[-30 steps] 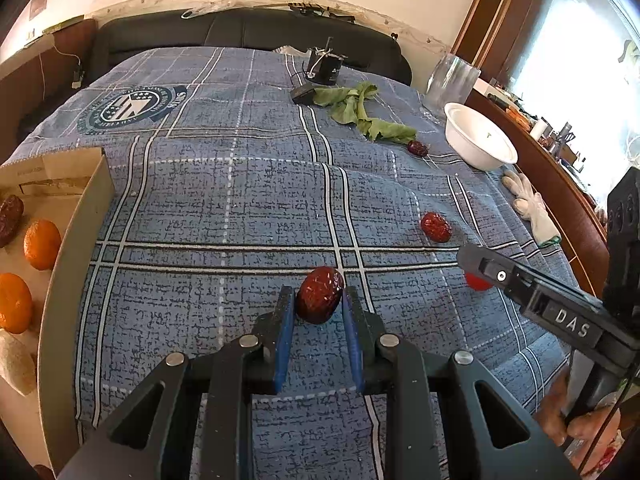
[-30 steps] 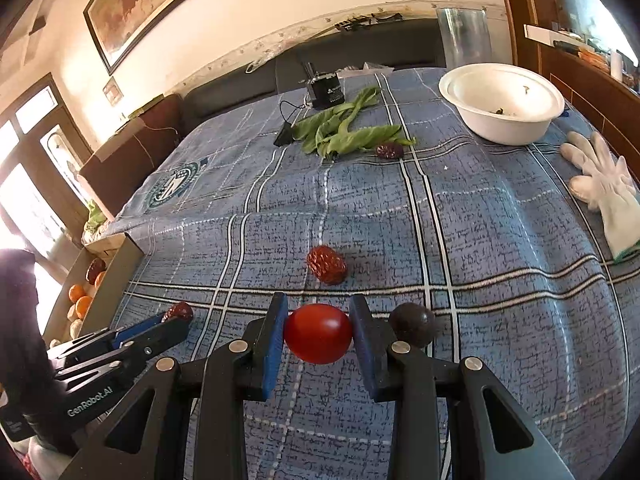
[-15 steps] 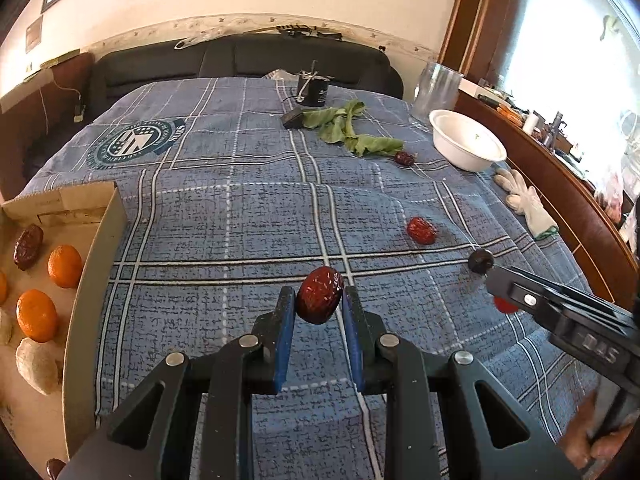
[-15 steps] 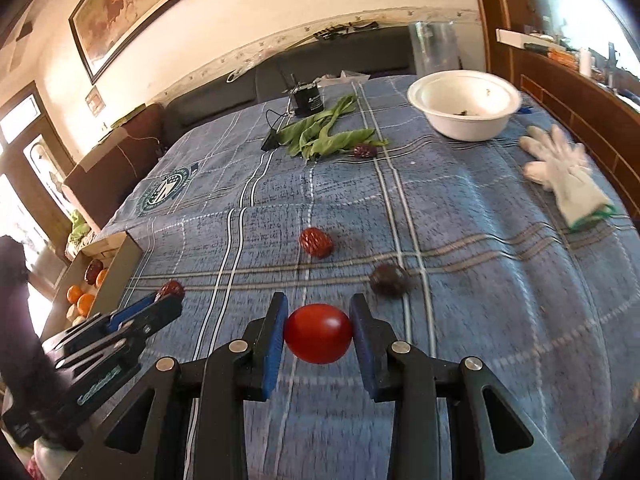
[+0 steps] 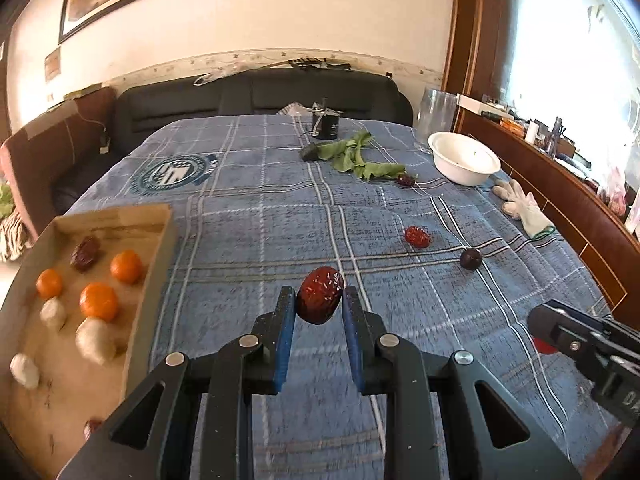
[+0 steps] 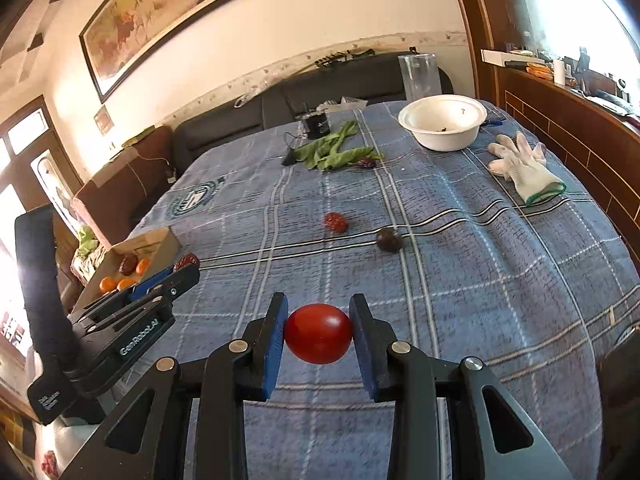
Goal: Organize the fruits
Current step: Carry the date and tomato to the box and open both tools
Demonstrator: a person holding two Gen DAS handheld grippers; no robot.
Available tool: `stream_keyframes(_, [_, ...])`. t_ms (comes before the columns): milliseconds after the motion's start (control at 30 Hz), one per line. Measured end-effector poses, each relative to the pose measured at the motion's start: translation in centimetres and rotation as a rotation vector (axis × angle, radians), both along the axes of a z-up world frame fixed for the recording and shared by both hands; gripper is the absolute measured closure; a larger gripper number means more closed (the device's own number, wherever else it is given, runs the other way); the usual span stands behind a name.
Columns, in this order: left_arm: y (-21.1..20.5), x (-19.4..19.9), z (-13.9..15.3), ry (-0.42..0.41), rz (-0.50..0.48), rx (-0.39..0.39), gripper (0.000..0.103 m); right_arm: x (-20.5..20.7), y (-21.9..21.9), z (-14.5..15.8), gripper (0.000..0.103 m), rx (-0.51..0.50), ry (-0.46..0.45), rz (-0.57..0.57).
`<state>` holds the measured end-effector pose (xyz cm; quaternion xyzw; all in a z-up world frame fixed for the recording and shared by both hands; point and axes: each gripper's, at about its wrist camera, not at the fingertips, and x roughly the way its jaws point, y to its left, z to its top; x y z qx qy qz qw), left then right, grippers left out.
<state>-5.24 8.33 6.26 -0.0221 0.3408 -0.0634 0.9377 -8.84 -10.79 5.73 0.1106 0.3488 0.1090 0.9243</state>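
My left gripper (image 5: 319, 307) is shut on a wrinkled red date (image 5: 320, 300), held above the blue plaid cloth. My right gripper (image 6: 318, 334) is shut on a red cherry tomato (image 6: 318, 334), also lifted off the cloth. A cardboard box (image 5: 160, 232) at the left holds oranges (image 5: 98, 301), pale round fruits and a dark date; it also shows in the right wrist view (image 6: 158, 242). On the cloth lie a loose red date (image 5: 417, 237), a dark round fruit (image 5: 470, 258) and a dark date (image 5: 406, 179) by the leaves.
A white bowl (image 6: 443, 121), a white glove (image 6: 522, 168), green leaves (image 6: 332, 150), a black device with cable (image 6: 316, 125) and a clear glass jar (image 6: 419, 76) stand at the far side. A wooden ledge (image 5: 568, 216) runs along the right edge.
Both grippers have risen and pulled back from the cloth with their fruit still held. More of the cardboard box has come into view on the left.
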Motion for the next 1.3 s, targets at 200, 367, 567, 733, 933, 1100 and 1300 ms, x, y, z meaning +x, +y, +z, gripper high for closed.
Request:
stream_keyframes(200, [2.6,-3.5,1.8,-0.032,0.06,0.011,0.08,-1.5,1.9,0.3,0.068,0.007,-0.015,0.037])
stream_keyframes(367, [5.9,-5.5,2.7,-0.053,0.147,0.013,0.08,-1.6,4.6,0.2,0.068,-0.016,-0.01,0.095])
stream_keyframes(567, [9.3,-6.6,3.0,-0.067,0.222,0.021,0.08,-1.2,9.4,0.2,0.068,-0.053,-0.004,0.197])
stream_keyframes(733, [12.2,-7.3,2.5,-0.059,0.288,0.029,0.08,-0.8,13.3,0.2,0.068,-0.071,-0.001,0.278])
stream_keyframes(933, [16.0,-7.8,1.7,-0.039,0.345,0.008,0.08,0.1,17.6,0.3,0.068,-0.068,0.015,0.36])
stream_keyframes(1100, [20.2,-8.7,1.1,-0.021,0.418,-0.04,0.08,0.4,21.3,0.1,0.068,-0.067,0.036,0.435])
stream_keyframes(1300, [24.4,-9.8,0.1,0.009,0.492,-0.07,0.08,0.9,26.1,-1.4,0.068,-0.106,0.073,0.524])
